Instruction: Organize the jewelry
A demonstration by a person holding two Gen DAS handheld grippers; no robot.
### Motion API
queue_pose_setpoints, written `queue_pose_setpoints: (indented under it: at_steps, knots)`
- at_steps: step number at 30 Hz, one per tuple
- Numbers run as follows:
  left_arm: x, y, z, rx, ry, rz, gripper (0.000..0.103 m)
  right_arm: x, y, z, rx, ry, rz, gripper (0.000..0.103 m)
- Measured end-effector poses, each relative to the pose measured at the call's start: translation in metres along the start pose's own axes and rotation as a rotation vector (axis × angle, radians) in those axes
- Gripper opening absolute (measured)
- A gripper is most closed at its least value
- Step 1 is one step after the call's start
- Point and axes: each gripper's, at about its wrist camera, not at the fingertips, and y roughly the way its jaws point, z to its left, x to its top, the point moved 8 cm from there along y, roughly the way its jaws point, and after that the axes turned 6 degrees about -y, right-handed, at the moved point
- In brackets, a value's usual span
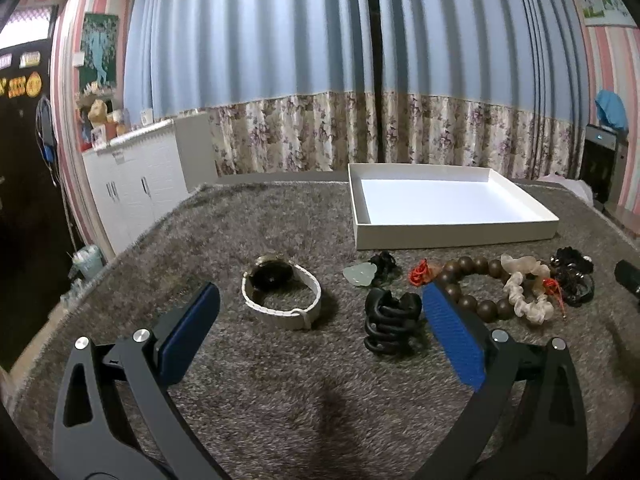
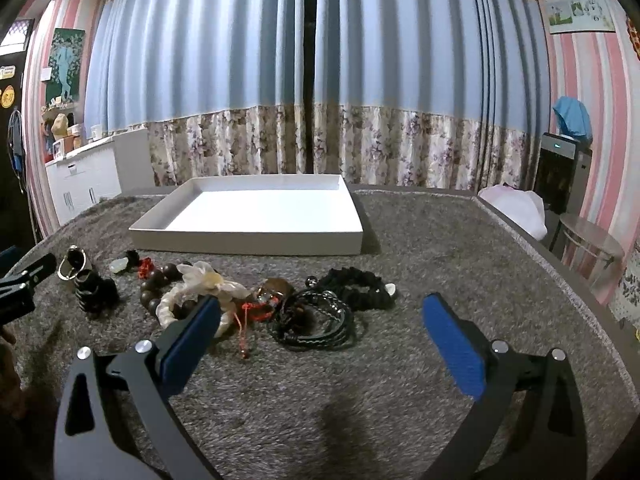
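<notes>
A white shallow box (image 1: pixel 456 229) (image 2: pixel 248 240) lies empty at the back of the grey fuzzy mat. In front of it lies a row of jewelry: a watch with a white band (image 1: pixel 280 294) (image 2: pixel 74 266), a black hair claw (image 1: pixel 390 322) (image 2: pixel 94 290), a pale jade pendant (image 1: pixel 360 273), a brown bead bracelet (image 1: pixel 468 280) (image 2: pixel 160 280), a cream scrunchie (image 1: pixel 524 292) (image 2: pixel 200 288), black braided cords (image 2: pixel 316 324) and a black scrunchie (image 2: pixel 360 286). My left gripper (image 1: pixel 320 300) is open, around the watch and claw area. My right gripper (image 2: pixel 320 312) is open, above the black cords.
The grey mat (image 1: pixel 280 380) covers the table. White cabinets (image 1: pixel 136 188) stand at the left, curtains (image 1: pixel 320 80) behind. A round metal stool (image 2: pixel 592 244) and a white bag (image 2: pixel 516 204) are beyond the table's right edge. The left gripper's tip (image 2: pixel 24 280) shows in the right view.
</notes>
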Motion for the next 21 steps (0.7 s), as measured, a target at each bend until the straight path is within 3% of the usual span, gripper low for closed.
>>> queue_pose_setpoints:
  at_steps: [7,21]
  knots:
    - [0.002,-0.006,0.001,0.002,-0.005,-0.027,0.100,0.002,-0.002,0.000,-0.008,0.010,-0.017,0.101]
    - [0.002,-0.003,0.005,0.003,-0.017,-0.001,0.100,0.006,-0.010,-0.004,-0.025,0.011,-0.056,0.101]
